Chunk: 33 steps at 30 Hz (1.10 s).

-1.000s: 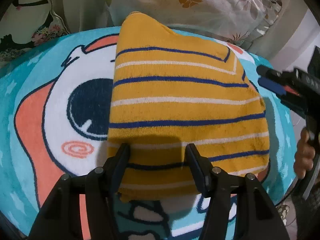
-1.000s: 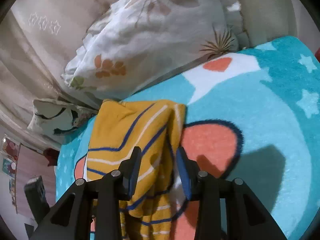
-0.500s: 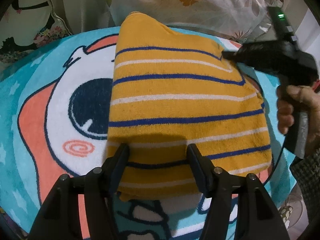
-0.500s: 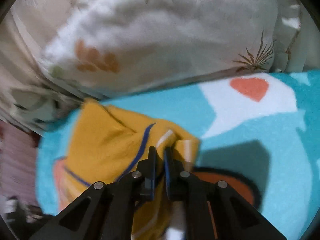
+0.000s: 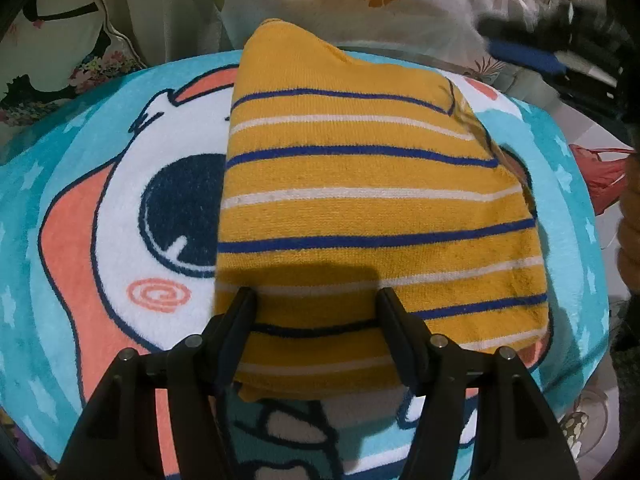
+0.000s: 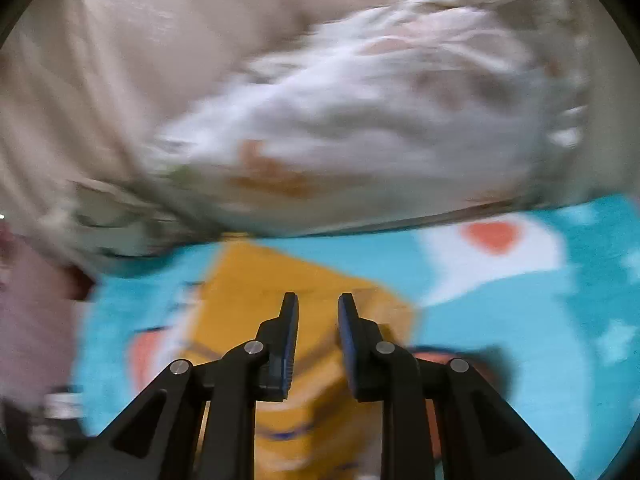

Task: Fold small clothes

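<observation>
A yellow knit garment [image 5: 360, 208] with blue and white stripes lies folded on a teal cartoon blanket [image 5: 80, 208]. My left gripper [image 5: 316, 304] is open and hovers over the garment's near edge, holding nothing. My right gripper [image 6: 318, 308] is open and empty, lifted above the garment's far corner [image 6: 280, 288]; the right wrist view is motion-blurred. The right gripper also shows as a dark blur at the upper right of the left wrist view [image 5: 560, 52].
White leaf-print pillows [image 5: 400, 4] and a floral cushion [image 5: 52, 40] lie along the blanket's far edge. A red item [image 5: 604, 172] lies beyond the blanket's right edge. A hand [image 5: 628, 240] is at the right border.
My right gripper was shut on the garment's far right corner half a second ago; now it has let go, opened and pulled up and away. The left gripper has barely moved.
</observation>
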Tool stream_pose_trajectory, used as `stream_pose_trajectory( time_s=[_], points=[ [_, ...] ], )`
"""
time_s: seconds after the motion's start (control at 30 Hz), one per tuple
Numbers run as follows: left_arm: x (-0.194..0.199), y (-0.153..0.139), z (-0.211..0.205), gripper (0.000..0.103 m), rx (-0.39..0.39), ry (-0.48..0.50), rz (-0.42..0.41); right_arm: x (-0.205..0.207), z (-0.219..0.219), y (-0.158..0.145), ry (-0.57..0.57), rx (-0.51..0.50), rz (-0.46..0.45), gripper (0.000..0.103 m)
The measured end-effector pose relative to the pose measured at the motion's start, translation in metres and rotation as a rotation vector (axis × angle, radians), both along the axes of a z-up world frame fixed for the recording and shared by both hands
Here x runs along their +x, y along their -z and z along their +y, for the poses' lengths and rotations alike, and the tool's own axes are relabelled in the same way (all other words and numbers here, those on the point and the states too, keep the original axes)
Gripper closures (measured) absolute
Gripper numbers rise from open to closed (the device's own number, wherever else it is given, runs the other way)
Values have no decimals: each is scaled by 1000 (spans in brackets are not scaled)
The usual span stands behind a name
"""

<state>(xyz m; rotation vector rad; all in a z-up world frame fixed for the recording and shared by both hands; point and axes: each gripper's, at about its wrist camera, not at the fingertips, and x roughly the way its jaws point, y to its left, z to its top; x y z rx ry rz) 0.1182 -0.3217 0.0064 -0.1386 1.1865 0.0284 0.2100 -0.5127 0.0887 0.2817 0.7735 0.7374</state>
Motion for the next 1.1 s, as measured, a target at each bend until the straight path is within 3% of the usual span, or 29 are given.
stream_pose_trajectory(
  time_s=[0.07, 0.2, 0.3, 0.47, 0.53, 0.6, 0.73, 0.9, 1.03, 1.1],
  points=[
    [0, 0, 0, 41, 0, -6, 1, 6, 16, 15, -97, 64, 104, 79],
    [1, 0, -1, 41, 0, -15, 6, 30, 35, 57, -114, -11, 215, 80],
    [2, -1, -3, 41, 7, -19, 12, 52, 26, 74, -68, 9, 260, 103],
    [3, 0, -3, 41, 12, -19, 19, 70, 16, 68, 39, -74, 224, 103],
    [3, 0, -2, 41, 7, -21, 23, 65, 16, 50, 55, -91, 177, 94],
    [4, 1, 0, 41, 4, -21, 26, 56, 18, 30, 22, -72, 127, 93],
    [6, 3, -1, 41, 13, -21, 30, 48, 41, 14, -140, -6, 141, 88],
    [5, 3, 0, 41, 10, -25, 27, 47, 106, 45, -431, 8, 290, 80],
    [6, 4, 3, 41, 3, -35, 30, 69, 129, 70, -382, -39, 333, 81],
    [7, 4, 4, 40, -2, -38, 34, 83, 128, 69, -282, -70, 297, 81]
  ],
)
